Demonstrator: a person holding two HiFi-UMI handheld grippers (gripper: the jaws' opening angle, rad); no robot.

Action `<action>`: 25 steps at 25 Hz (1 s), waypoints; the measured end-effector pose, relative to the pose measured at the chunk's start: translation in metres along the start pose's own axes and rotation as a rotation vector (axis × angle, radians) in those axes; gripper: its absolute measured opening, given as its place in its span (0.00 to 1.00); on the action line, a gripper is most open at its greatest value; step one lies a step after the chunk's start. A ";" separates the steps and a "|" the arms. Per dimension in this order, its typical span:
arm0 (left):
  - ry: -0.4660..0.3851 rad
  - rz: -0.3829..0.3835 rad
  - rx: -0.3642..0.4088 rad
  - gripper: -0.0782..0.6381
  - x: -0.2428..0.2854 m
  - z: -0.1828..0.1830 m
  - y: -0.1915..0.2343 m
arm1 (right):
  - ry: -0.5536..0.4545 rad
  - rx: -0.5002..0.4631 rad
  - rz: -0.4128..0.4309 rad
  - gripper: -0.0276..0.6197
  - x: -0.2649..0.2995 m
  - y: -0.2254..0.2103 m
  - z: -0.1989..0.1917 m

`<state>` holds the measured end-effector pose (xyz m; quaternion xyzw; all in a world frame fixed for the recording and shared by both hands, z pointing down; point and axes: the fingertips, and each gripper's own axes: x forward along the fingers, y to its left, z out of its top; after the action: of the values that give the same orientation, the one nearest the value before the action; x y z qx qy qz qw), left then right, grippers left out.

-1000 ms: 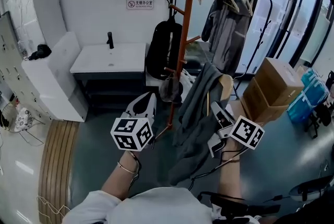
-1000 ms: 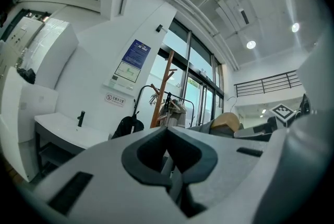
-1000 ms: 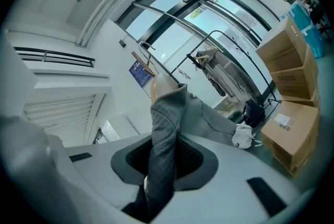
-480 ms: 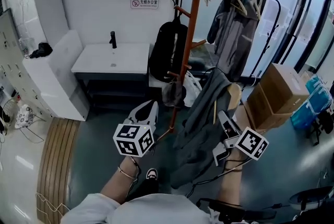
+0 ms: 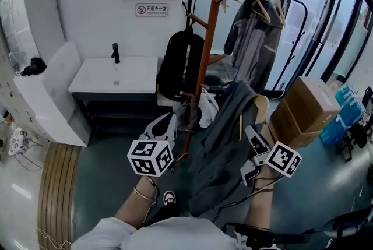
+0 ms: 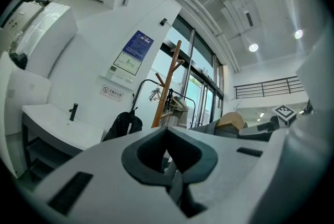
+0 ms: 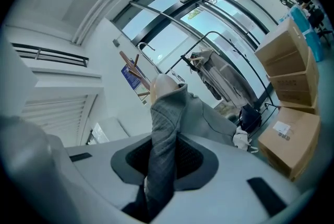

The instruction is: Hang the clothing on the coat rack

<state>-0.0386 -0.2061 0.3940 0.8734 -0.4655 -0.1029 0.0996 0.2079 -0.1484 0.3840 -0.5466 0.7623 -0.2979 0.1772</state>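
The right gripper (image 5: 249, 137) is raised in front of the person, its jaws clamped on a fold of the grey garment (image 5: 224, 147). In the right gripper view, the cloth (image 7: 166, 134) fills the gap between the pads. The garment hangs on a wooden hanger (image 5: 260, 109) that shows only as one rounded shoulder; its hook cannot be made out. The garment is held just right of the orange coat rack (image 5: 207, 39) and is not on any peg. The left gripper (image 5: 163, 125) hovers beside it with its jaws together and nothing between them. It covers the rack's foot. A black backpack (image 5: 180, 62) hangs on the rack's left side, and what hangs lower on the pole is hard to identify.
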 end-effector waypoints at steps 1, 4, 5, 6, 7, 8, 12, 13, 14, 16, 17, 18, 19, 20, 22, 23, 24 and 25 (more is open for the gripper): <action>-0.003 -0.006 -0.003 0.12 0.007 0.000 0.003 | -0.005 -0.020 0.014 0.19 0.007 0.000 0.005; -0.014 -0.021 -0.016 0.12 0.031 0.005 0.014 | -0.013 -0.051 0.025 0.19 0.027 0.000 0.018; -0.018 -0.025 -0.022 0.12 0.039 0.007 0.018 | -0.014 -0.057 0.023 0.19 0.033 0.000 0.021; -0.023 -0.029 -0.026 0.12 0.047 0.010 0.021 | -0.014 -0.062 0.021 0.19 0.039 -0.001 0.025; -0.029 -0.034 -0.029 0.12 0.055 0.014 0.024 | -0.016 -0.064 0.021 0.19 0.044 -0.002 0.029; -0.035 -0.040 -0.029 0.12 0.063 0.018 0.027 | -0.019 -0.061 0.022 0.19 0.050 -0.004 0.034; -0.047 -0.063 -0.026 0.12 0.093 0.028 0.036 | -0.045 -0.049 0.014 0.19 0.070 -0.011 0.055; -0.047 -0.065 -0.029 0.12 0.100 0.030 0.040 | -0.048 -0.048 -0.003 0.19 0.074 -0.013 0.059; -0.048 -0.066 -0.034 0.12 0.106 0.032 0.045 | -0.049 -0.041 -0.026 0.19 0.079 -0.016 0.063; -0.053 -0.064 -0.047 0.12 0.120 0.035 0.056 | -0.055 -0.045 -0.032 0.19 0.090 -0.018 0.071; -0.056 -0.064 -0.053 0.12 0.127 0.037 0.061 | -0.059 -0.054 -0.020 0.19 0.096 -0.018 0.075; -0.059 -0.064 -0.058 0.12 0.134 0.038 0.066 | -0.061 -0.055 -0.022 0.19 0.101 -0.020 0.079; -0.061 -0.067 -0.063 0.12 0.141 0.040 0.070 | -0.062 -0.048 -0.039 0.19 0.105 -0.024 0.082; -0.064 -0.071 -0.066 0.12 0.148 0.041 0.072 | -0.063 -0.043 -0.054 0.19 0.109 -0.027 0.085; -0.072 -0.081 -0.070 0.12 0.161 0.045 0.077 | -0.068 -0.055 -0.051 0.19 0.119 -0.028 0.095; -0.076 -0.085 -0.071 0.12 0.167 0.047 0.080 | -0.070 -0.055 -0.060 0.19 0.124 -0.029 0.099; -0.079 -0.087 -0.072 0.12 0.173 0.049 0.083 | -0.071 -0.057 -0.067 0.19 0.129 -0.030 0.102; -0.081 -0.086 -0.073 0.12 0.179 0.049 0.087 | -0.071 -0.068 -0.057 0.19 0.136 -0.030 0.105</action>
<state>-0.0235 -0.4064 0.3547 0.8836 -0.4269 -0.1593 0.1081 0.2458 -0.3100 0.3309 -0.5839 0.7494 -0.2570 0.1771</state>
